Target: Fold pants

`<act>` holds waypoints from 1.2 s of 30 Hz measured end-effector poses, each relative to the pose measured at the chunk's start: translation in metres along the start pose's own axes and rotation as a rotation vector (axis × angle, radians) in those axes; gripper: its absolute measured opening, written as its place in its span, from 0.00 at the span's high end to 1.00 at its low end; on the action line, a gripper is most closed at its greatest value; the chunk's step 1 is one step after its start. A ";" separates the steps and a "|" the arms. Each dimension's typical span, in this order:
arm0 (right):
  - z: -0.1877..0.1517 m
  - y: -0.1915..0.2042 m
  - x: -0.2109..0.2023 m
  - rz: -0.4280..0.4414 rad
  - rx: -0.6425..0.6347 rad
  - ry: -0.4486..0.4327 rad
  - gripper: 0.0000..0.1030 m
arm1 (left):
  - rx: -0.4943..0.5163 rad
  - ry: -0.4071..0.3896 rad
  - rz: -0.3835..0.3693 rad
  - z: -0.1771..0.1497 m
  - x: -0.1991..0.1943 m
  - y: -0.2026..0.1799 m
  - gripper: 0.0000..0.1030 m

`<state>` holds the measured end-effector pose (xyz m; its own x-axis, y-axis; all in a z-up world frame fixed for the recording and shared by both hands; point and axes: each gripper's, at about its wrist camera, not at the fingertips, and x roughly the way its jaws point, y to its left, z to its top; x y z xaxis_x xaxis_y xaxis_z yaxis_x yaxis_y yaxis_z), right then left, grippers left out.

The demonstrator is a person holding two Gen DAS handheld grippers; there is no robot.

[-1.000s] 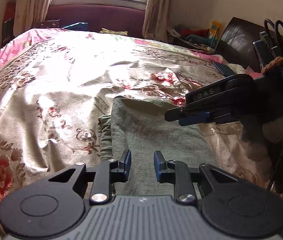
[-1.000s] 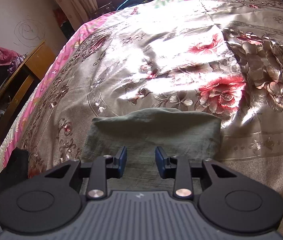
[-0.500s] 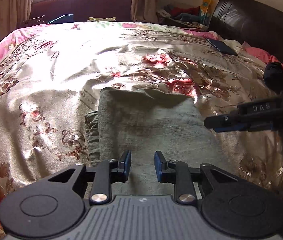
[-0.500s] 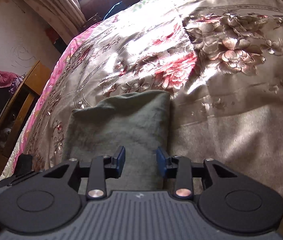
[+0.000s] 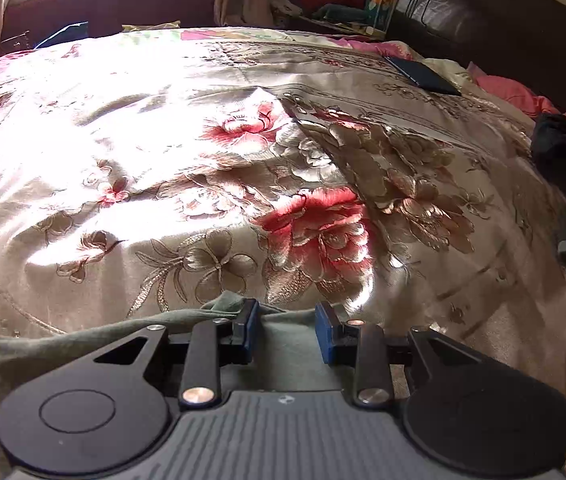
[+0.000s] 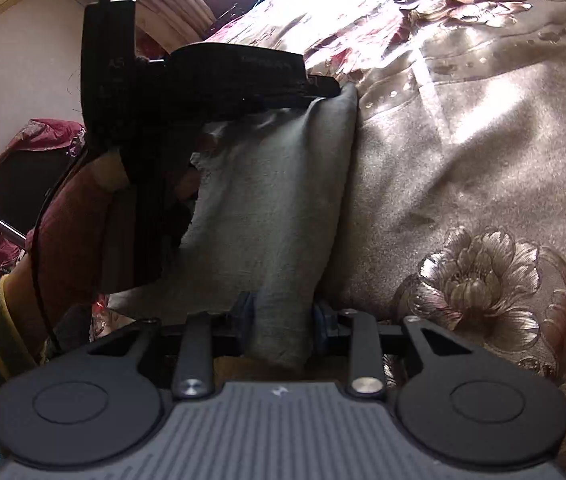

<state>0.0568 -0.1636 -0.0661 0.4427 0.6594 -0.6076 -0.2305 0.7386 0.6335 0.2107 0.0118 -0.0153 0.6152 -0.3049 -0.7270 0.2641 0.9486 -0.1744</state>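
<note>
While the folded green pants point(image 6: 275, 208) lie on the flowered bedspread point(image 6: 463, 168), the right gripper point(image 6: 283, 326) straddles their near edge, jaws closing on the cloth between them. The left gripper point(image 5: 286, 330) hangs at the far edge, jaws opening with cloth between, not pinched — if only the top layer gets caught, the fold could slide apart.

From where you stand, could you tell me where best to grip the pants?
Take the pants at their near end, coming in low from the near side. The right gripper already straddles that folded edge, its jaws closing, cloth between them.
</note>
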 end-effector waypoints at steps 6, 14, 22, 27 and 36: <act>0.001 0.000 -0.001 0.011 -0.013 0.002 0.69 | -0.024 -0.030 0.211 0.006 -0.017 0.025 0.57; -0.009 0.014 -0.017 -0.060 0.000 -0.068 0.67 | -0.028 -0.039 0.181 -0.065 -0.118 0.025 0.53; -0.016 0.026 -0.019 -0.148 -0.044 -0.061 0.67 | -0.036 0.049 0.271 -0.093 -0.128 0.030 0.47; -0.023 0.021 -0.035 -0.166 0.005 -0.127 0.67 | -0.029 0.026 0.201 -0.102 -0.150 0.013 0.46; -0.024 0.023 -0.026 -0.218 -0.039 -0.119 0.67 | -0.033 0.080 0.200 -0.121 -0.145 -0.008 0.45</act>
<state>0.0197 -0.1606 -0.0474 0.5839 0.4643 -0.6659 -0.1509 0.8681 0.4730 0.0299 0.0582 0.0111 0.5915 -0.1036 -0.7997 0.1172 0.9922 -0.0419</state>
